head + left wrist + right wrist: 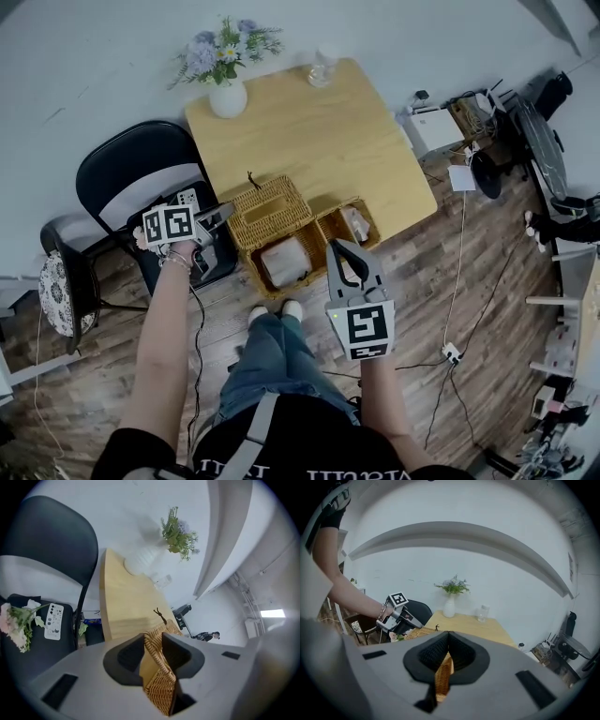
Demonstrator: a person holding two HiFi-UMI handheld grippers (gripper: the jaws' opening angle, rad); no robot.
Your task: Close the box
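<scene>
left gripper view: left claw (153, 638) pinches wicker lid (161, 682); right claw (448, 633) closed by box (265, 284).

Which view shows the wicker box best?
Head view: the whole wicker box with its lid open. The left gripper view shows only the lid edge between its jaws; the right gripper view, a wicker strip.

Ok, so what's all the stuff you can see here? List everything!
table: one, light wood, middle.
vase: one, white, holding blue and white flowers, table's far left corner.
glass jar: one, clear, table's far edge.
wicker box: one, tan, open, table's near edge; white roll inside.
lid: one, tan wicker, folded open on the box's far side.
chair: one, black, left of table.
floor: brown wood, cables on right.
left gripper: one, grey, shut on lid's edge.
right gripper: one, grey, shut on wicker box's wall.
</scene>
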